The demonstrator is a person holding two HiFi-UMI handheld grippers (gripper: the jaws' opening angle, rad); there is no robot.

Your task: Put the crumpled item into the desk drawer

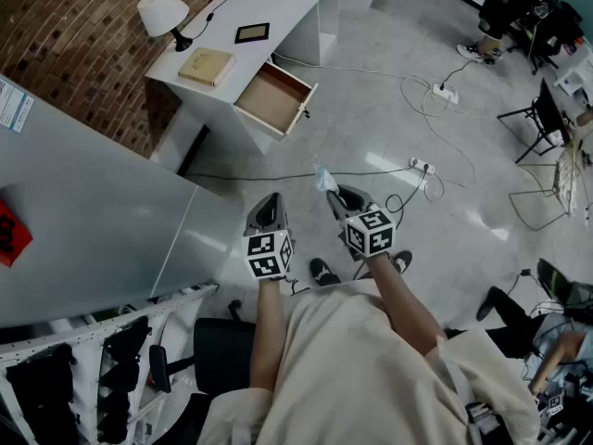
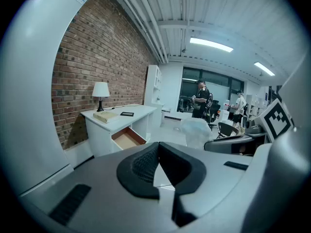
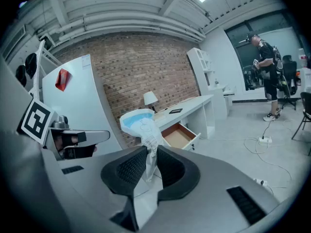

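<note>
The right gripper (image 3: 150, 155) pinches the crumpled wrapper (image 3: 140, 124) by a thin tail, well apart from the open drawer (image 1: 272, 98) — it could slip free on the way. The left gripper (image 2: 158, 145) is closed and empty.

The person wears a loose cream short-sleeved top (image 1: 357, 369) and what look like dark shoes (image 1: 323, 272). The left gripper (image 1: 270, 204) and right gripper (image 1: 341, 196) are grey shells with black ribbed pads (image 3: 127, 170). Each carries a cube (image 1: 269, 254) of black-and-white square markers.

Right claw (image 1: 339, 196) holds the crumpled item (image 1: 325, 180); the desk drawer (image 1: 274, 98) stands open, well apart.
</note>
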